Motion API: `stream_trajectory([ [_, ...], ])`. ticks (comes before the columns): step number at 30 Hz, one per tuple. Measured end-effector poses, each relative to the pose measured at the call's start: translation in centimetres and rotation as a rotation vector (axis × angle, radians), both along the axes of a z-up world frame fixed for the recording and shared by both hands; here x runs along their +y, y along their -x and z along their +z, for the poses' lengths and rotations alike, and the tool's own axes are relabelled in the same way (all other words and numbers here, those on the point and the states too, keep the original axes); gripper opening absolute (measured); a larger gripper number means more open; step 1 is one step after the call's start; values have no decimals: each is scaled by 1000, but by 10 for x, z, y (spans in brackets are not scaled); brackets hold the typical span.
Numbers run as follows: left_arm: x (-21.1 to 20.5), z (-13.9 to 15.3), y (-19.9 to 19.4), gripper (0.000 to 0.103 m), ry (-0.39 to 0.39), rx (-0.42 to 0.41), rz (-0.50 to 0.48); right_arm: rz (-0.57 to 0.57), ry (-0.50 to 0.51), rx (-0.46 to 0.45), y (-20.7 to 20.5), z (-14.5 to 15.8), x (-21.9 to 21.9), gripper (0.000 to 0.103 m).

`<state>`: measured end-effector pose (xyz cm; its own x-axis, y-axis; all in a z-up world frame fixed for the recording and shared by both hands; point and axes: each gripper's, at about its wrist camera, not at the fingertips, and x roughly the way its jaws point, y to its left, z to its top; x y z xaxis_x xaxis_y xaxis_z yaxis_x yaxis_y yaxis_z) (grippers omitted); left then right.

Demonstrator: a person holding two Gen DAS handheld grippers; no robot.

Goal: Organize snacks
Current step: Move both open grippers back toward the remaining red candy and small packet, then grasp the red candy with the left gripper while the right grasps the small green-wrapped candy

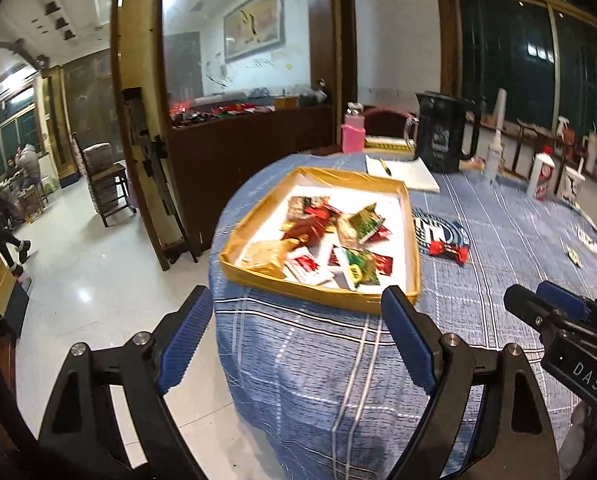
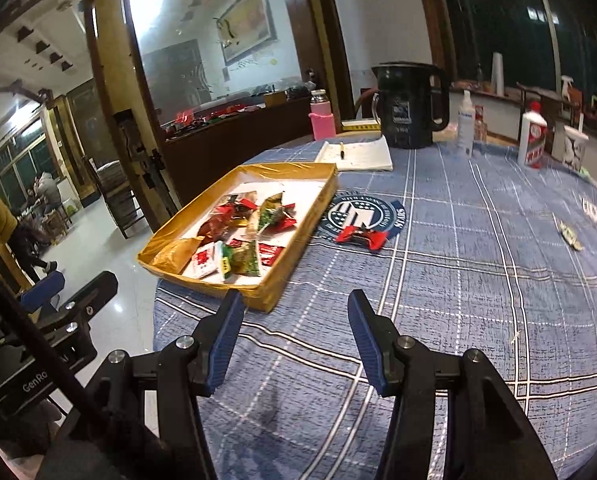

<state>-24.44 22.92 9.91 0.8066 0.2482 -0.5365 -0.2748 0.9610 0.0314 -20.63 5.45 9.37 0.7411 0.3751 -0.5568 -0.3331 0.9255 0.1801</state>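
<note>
A shallow gold-rimmed tray lies on the blue plaid tablecloth and holds several snack packets. A red and black wrapped snack lies on the cloth just right of the tray. Small packets lie far right. My left gripper is open and empty, hovering at the table's near edge in front of the tray. My right gripper is open and empty over the cloth, near the tray's right front corner; it also shows in the left wrist view.
At the back of the table stand a black kettle, a pink bottle, a notepad with pen, a spray bottle and a white liquor bottle. Tiled floor and a chair lie left.
</note>
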Motion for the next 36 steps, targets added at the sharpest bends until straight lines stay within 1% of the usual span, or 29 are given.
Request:
stream_trajectory([
  [10, -33, -11, -36, 86, -47, 87, -54, -42, -59, 51, -28, -14, -37, 54],
  [12, -37, -13, -46, 86, -43, 104, -68, -61, -72, 71, -37, -19, -48, 54],
  [14, -40, -16, -55, 86, -18, 121, -92, -82, -83, 87, -45, -23, -62, 54],
  [16, -43, -16, -65, 86, 30, 131, -139, -116, -92, 96, -53, -26, -83, 54],
  [17, -45, -14, -70, 86, 65, 131, -174, -127, -94, 98, -56, -26, -91, 54],
  [20, -52, -12, -86, 86, 161, 141, -271, -183, -97, 131, -70, -30, -137, 54],
  [21, -56, -12, -96, 86, 205, 158, -313, -200, -95, 141, -73, -31, -151, 54],
  [22, -60, -13, -105, 86, 233, 180, -338, -219, -90, 150, -77, -31, -165, 54],
  [25, -78, -20, -142, 86, 291, 249, -404, -298, -65, 164, -89, -30, -214, 54],
  [27, -91, -25, -170, 86, 312, 297, -421, -336, -65, 172, -99, -29, -247, 54],
  [30, -107, -33, -203, 86, 300, 336, -418, -380, -99, 163, -114, -27, -292, 54],
  [32, -114, -43, -220, 86, 309, 372, -406, -411, -113, 161, -132, -26, -319, 54],
  [35, -122, -60, -236, 86, 290, 417, -382, -413, -146, 200, -162, -32, -343, 54],
  [36, -122, -64, -239, 86, 297, 426, -384, -411, -148, 215, -172, -34, -346, 54],
])
